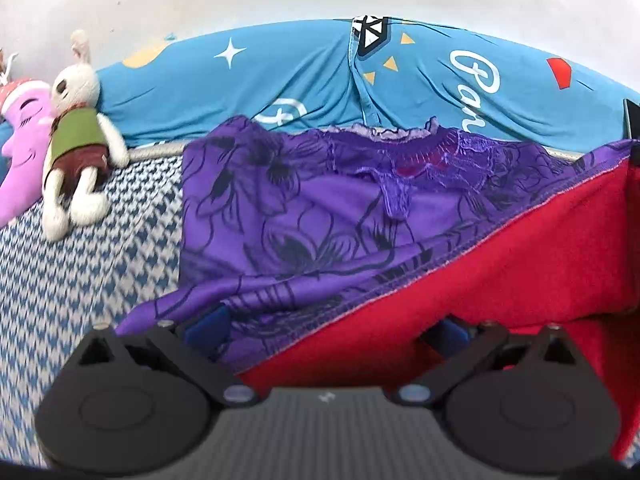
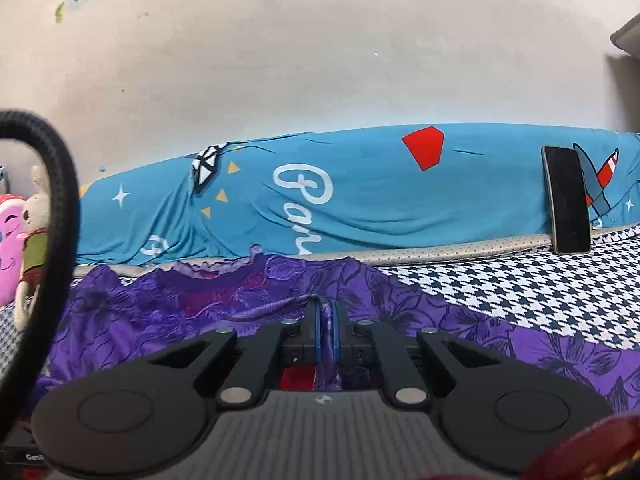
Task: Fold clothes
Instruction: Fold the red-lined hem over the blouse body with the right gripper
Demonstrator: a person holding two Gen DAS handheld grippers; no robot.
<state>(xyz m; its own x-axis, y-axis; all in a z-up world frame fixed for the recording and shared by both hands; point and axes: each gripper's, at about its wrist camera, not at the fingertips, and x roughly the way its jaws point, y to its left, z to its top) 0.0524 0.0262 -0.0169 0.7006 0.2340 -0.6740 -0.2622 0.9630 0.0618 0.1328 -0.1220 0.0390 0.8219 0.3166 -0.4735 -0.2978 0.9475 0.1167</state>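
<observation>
A purple floral garment (image 1: 320, 216) with a lace neckline and a red inner side (image 1: 500, 272) lies on the houndstooth bed cover (image 1: 80, 272). One edge is turned over diagonally, showing the red. My left gripper (image 1: 326, 330) is open, its blue pads (image 1: 208, 328) wide apart, and the folded edge of the garment lies between them. In the right wrist view the purple garment (image 2: 500, 332) spreads over the bed, and my right gripper (image 2: 326, 330) is shut on a pinched ridge of it, with red fabric visible just behind the fingers.
A rolled blue printed quilt (image 1: 280, 76) runs along the wall behind the garment. A plush rabbit (image 1: 78, 136) and a pink plush (image 1: 20, 140) lie at the left. A black phone (image 2: 568, 200) leans on the quilt at right. A black cable (image 2: 60, 208) loops at left.
</observation>
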